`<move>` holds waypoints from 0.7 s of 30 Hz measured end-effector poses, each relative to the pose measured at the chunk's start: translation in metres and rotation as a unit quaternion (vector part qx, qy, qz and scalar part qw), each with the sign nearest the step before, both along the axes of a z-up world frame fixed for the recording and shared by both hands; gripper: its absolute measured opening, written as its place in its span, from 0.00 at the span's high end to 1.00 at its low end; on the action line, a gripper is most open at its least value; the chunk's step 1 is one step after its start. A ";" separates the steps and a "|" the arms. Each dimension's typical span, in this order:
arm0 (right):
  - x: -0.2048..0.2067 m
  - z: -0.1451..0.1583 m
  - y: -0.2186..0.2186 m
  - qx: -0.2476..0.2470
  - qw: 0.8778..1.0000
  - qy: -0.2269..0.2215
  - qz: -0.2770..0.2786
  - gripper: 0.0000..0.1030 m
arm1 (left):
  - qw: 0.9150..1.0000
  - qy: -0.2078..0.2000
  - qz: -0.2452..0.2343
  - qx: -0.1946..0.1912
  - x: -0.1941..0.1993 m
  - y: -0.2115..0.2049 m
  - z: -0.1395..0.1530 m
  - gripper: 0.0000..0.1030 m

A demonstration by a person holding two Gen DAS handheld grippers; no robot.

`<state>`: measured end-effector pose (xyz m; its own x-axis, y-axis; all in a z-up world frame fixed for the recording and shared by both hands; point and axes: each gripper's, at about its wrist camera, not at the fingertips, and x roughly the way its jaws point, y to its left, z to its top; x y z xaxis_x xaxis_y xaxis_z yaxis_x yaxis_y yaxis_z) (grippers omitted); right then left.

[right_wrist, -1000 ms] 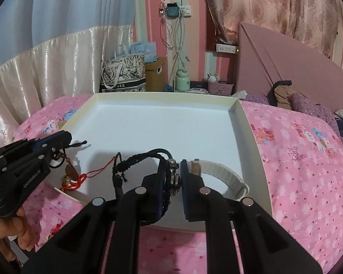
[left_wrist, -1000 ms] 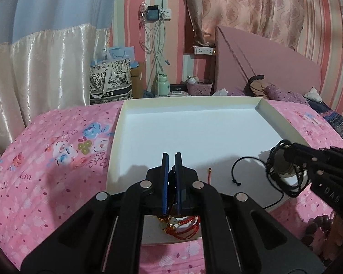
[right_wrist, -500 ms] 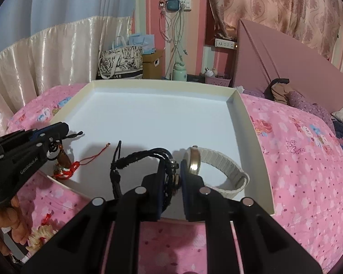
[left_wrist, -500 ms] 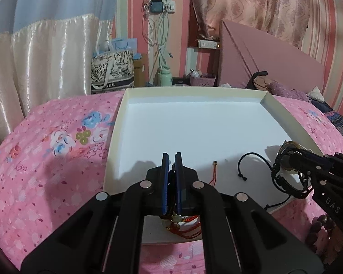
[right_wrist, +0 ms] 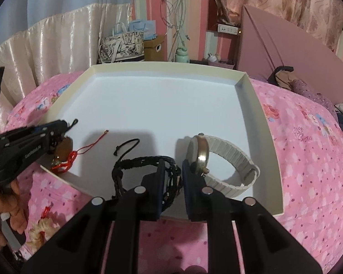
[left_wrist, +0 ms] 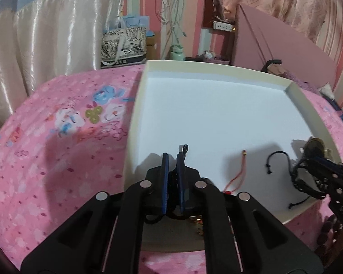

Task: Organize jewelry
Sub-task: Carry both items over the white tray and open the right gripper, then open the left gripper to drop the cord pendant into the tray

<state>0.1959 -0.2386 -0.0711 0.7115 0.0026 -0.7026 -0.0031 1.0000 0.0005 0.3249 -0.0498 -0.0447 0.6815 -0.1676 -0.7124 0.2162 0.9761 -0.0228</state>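
A white tray (right_wrist: 263,123) lies on the pink bed. My left gripper (left_wrist: 172,159) is shut on the black cord of a pendant (right_wrist: 65,147) with a red tassel, low over the tray's near left corner; its red string (left_wrist: 239,173) trails onto the tray floor. My right gripper (right_wrist: 173,171) is shut on a black braided bracelet (right_wrist: 135,164), held just above the tray's front edge. A watch with a white strap (right_wrist: 228,155) rests in the tray beside the right finger.
The tray (left_wrist: 217,105) has raised cream walls. A beaded brown bracelet (left_wrist: 331,230) and a tasselled ornament (right_wrist: 42,228) lie on the floral bedspread (left_wrist: 57,137) outside the tray. Bags, a curtain and a headboard stand beyond.
Both grippers have moved forward and lower over the tray's front edge. The pendant's red string and the bracelet's loose cord now rest further inside the tray.
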 end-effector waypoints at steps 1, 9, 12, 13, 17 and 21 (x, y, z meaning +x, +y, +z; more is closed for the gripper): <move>-0.001 0.000 0.001 0.000 1.000 0.002 0.003 0.84 | 1.000 -0.001 0.000 0.001 0.000 0.001 0.000 0.94; -0.002 -0.001 -0.002 0.017 1.000 -0.002 0.006 0.84 | 1.000 -0.004 -0.008 0.005 0.000 0.002 0.002 0.94; -0.004 -0.001 -0.002 0.014 1.000 -0.004 0.003 0.83 | 1.000 -0.004 -0.009 0.003 0.003 0.001 0.003 0.94; -0.004 -0.001 -0.002 0.012 1.000 -0.006 0.003 0.83 | 1.000 -0.004 -0.009 0.005 0.003 0.001 0.002 0.94; -0.006 -0.002 -0.004 0.015 1.000 -0.010 0.001 0.82 | 1.000 -0.013 -0.015 0.021 0.000 -0.006 0.004 0.80; -0.007 0.001 -0.010 0.031 0.999 -0.015 0.004 0.56 | 0.997 -0.045 -0.039 0.041 -0.011 -0.019 0.010 0.21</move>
<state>0.1888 -0.2488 -0.0705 0.7327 0.0510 -0.6786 -0.0125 0.9980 0.0615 0.3143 -0.0692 -0.0351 0.7311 -0.1658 -0.6618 0.2883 0.9542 0.0795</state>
